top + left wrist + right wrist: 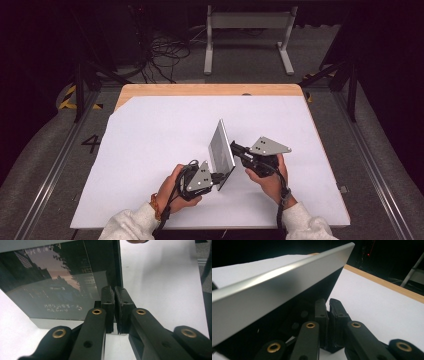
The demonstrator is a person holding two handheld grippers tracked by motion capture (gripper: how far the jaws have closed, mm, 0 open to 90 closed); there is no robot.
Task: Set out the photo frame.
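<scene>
A person holds a thin silver-edged picture frame (221,154) upright near the middle of the white-covered table (150,150). The left gripper (218,177) clamps its near lower edge and the right gripper (234,148) clamps its back, probably its stand, steadying it from both sides.

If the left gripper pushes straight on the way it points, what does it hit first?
The picture frame itself: the left gripper is already closed on its edge. Beyond it in the high view, probably the right gripper, though depth is unclear.
</scene>
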